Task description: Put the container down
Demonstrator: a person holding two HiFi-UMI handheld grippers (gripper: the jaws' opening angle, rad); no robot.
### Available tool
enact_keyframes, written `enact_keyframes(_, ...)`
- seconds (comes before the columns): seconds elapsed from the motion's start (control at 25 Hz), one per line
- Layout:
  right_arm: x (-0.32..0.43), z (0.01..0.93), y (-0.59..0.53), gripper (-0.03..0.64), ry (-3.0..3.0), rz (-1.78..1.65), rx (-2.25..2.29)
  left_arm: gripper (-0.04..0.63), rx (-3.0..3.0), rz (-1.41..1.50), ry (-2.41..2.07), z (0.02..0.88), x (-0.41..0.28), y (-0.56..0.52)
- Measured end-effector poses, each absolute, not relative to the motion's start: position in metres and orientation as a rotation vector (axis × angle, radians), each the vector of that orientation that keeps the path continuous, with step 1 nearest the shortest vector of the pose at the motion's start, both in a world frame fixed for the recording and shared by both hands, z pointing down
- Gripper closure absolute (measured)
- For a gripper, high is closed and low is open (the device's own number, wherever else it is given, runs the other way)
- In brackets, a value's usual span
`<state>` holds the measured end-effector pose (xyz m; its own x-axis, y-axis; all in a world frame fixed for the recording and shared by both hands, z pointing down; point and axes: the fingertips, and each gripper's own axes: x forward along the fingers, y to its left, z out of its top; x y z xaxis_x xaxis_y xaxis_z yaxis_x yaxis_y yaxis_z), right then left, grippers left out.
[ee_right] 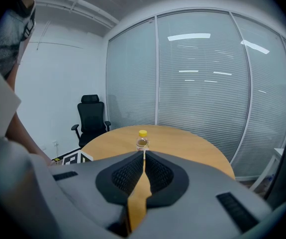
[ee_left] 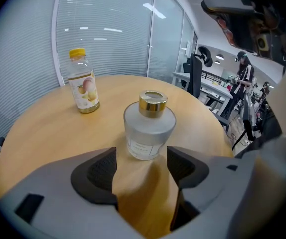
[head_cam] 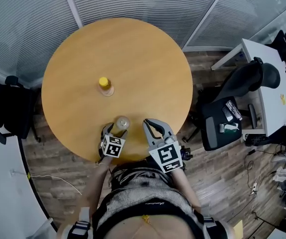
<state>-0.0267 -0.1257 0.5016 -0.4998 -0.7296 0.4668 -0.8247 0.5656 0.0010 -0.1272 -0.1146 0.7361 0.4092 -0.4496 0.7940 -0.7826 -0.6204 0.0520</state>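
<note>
Grey left tool (ee_left: 142, 158) is mine: jaws spread, nothing gripped. My right tool (ee_right: 143, 154) sits beside it over the near bench edge, jaws pressed together, empty. Frosted container (ee_left: 149, 128) with a gold cap stands upright on the wooden bench (head_cam: 147, 68), just ahead of the left jaw tips and clear of both pads. Farther out, near bench centre, a yellow-capped bottle (ee_left: 83, 83) stands upright, well apart.

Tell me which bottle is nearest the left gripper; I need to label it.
The frosted, gold-capped bottle, standing just ahead of the open left gripper. The yellow-capped bottle stands farther off, near the middle of the table.
</note>
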Motion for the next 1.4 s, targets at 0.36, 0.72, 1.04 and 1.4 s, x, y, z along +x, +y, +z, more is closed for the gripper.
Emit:
enact_keyframes(0.36, -0.026, 0.505, -0.124, 0.594, -2.397, 0.304, 1.222, 0.358, 2.223, 1.048, -1.102, 0.728, -0.133, -0.104)
enact_keyframes(0.72, -0.036, 0.507, -0.124, 0.594, -2.410, 0.291, 1.163, 0.513, 2.210, 0.907, -1.197, 0.705, -0.141, -0.104)
enact_keyframes(1.04, -0.041, 0.508, -0.125, 0.594, -2.436, 0.291, 1.116, 0.571, 2.173, 0.772, -1.256, 0.678, -0.140, -0.102)
enact_keyframes(1.4, -0.053, 0.508, -0.126, 0.594, -2.488, 0.292, 1.026, 0.574, 2.183, 0.663, -1.272, 0.643, -0.130, -0.111)
